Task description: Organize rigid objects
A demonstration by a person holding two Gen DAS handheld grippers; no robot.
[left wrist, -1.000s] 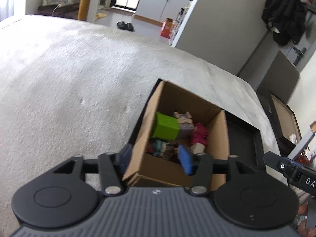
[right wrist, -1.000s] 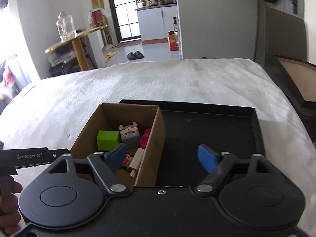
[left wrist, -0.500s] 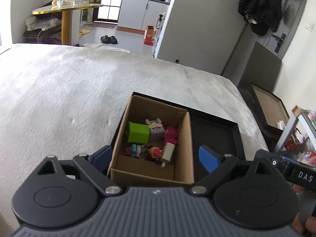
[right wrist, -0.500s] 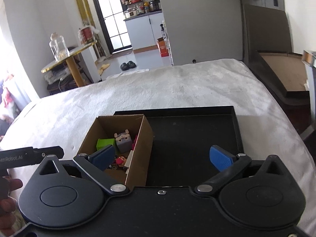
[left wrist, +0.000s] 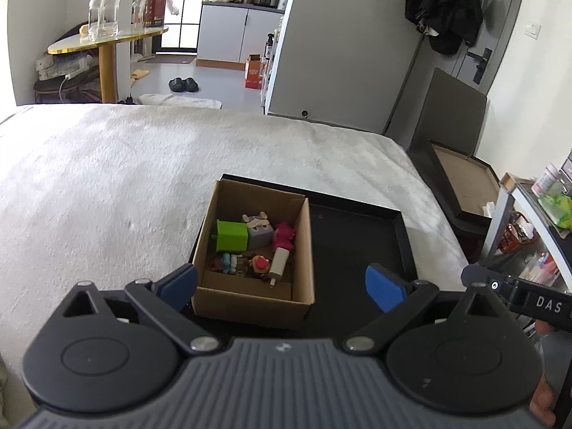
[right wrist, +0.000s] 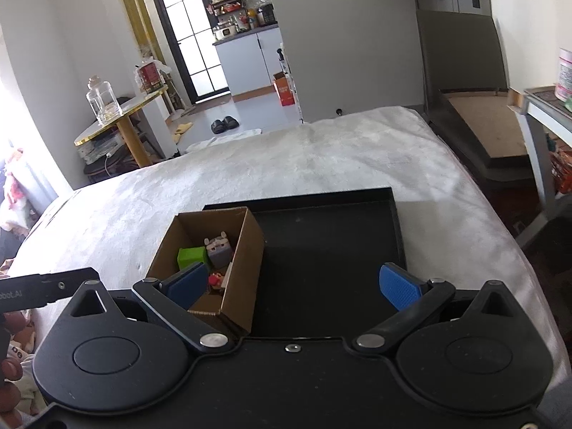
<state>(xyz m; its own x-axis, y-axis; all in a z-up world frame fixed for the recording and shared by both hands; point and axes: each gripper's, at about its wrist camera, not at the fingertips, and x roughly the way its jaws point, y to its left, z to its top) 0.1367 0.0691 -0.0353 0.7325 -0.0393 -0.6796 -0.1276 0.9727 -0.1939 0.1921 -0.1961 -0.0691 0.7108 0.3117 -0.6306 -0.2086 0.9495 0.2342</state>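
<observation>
While both grippers' fingers (left wrist: pixel 384 286) (right wrist: pixel 398 286) gape wide w/ nothing held, cardboard box (left wrist: pixel 250 298) sits in black tray (left wrist: pixel 405 243) on bed (left wrist: pixel 107 186).

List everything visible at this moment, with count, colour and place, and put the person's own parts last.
Cardboard box: one, brown, open, standing in the left part of the tray.
Tray: one, black, shallow, on the blanket.
Green block: one, inside the box, far left.
Grey animal figure: one, in the box beside the block.
Pink toy: one, in the box, far right.
White plug: one, in the box, near right.
Small figures: several, mixed colours, near side of the box; exact count unclear.
Blanket: one, off-white, under the tray.
Slippers: a pair, black, on the floor beyond.
Left gripper: blue pads, open, empty, above the box.
Right gripper: blue pads, open, empty, above the tray.
</observation>
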